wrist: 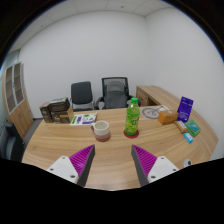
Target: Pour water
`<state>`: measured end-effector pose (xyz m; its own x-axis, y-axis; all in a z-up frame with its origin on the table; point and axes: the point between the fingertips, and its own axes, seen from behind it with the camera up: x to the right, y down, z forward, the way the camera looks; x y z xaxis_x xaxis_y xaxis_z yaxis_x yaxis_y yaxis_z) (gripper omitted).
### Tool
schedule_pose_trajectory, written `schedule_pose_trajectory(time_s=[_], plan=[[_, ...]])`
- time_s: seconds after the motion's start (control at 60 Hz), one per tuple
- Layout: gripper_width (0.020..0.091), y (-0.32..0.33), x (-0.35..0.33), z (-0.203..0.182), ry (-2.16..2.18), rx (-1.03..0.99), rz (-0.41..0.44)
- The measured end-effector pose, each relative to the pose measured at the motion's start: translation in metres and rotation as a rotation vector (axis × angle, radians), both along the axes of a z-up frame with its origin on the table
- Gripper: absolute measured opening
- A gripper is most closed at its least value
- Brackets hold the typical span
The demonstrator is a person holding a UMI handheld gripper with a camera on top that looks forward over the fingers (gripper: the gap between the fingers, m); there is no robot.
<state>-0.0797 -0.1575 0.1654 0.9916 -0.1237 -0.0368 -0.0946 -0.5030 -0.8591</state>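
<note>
A green bottle [132, 118] with a red cap stands upright on the wooden table [110, 150], beyond my fingers and slightly right of the gap between them. A white cup [102, 129] with a dark band stands to its left, also beyond the fingers. My gripper [113, 160] is open, its magenta pads [82, 158] wide apart over bare tabletop, with nothing between them.
A flat round dish [85, 120] lies behind the cup. Boxes [56, 110] sit at the far left of the table. A round tin [152, 113], a purple box [185, 108] and small packets [190, 130] lie at the right. Two office chairs [100, 94] stand behind the table.
</note>
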Motion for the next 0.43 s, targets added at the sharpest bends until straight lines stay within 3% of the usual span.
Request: schedule_pose_trajectory(time_s=[0.433], plan=[[0.0748, -0.051, -0.075, 0.081, -0.042, 0.126, 0.095]])
